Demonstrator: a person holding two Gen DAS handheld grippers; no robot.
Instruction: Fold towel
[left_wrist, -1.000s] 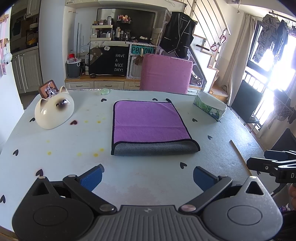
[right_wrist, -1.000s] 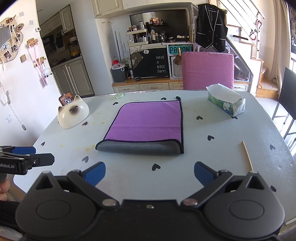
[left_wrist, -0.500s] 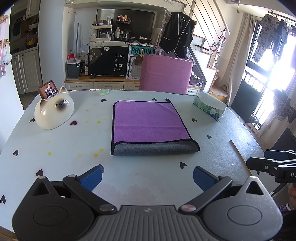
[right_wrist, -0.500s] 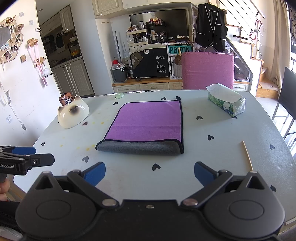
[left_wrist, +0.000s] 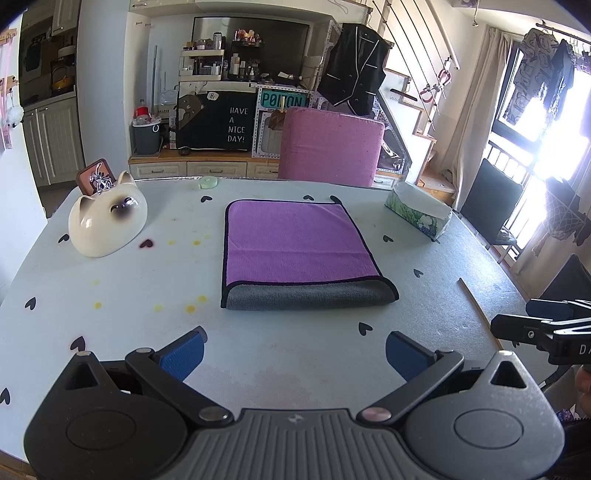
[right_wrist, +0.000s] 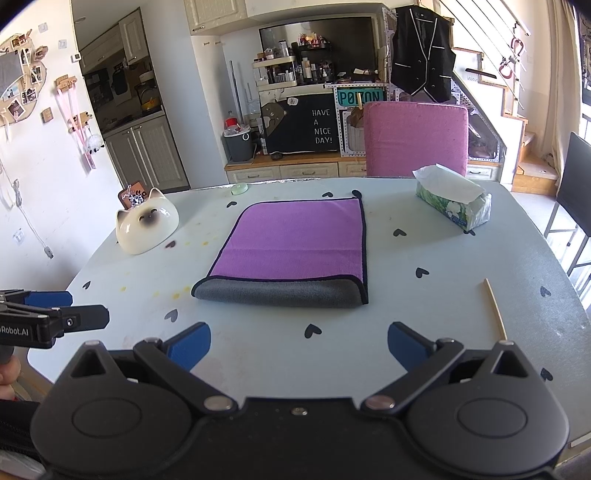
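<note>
A purple towel (left_wrist: 295, 243) with a grey underside lies folded on the pale table, its rounded grey fold facing me; it also shows in the right wrist view (right_wrist: 295, 243). My left gripper (left_wrist: 293, 349) is open and empty, held back from the towel near the table's front edge. My right gripper (right_wrist: 299, 345) is open and empty, also short of the towel's near fold. Each gripper shows at the edge of the other's view: the right one (left_wrist: 546, 321) and the left one (right_wrist: 44, 314).
A white cat-shaped ceramic dish (left_wrist: 107, 225) sits at the left. A tissue box (right_wrist: 452, 203) stands at the far right. A thin wooden stick (right_wrist: 495, 314) lies at the right. A pink chair (left_wrist: 332, 147) stands behind the table.
</note>
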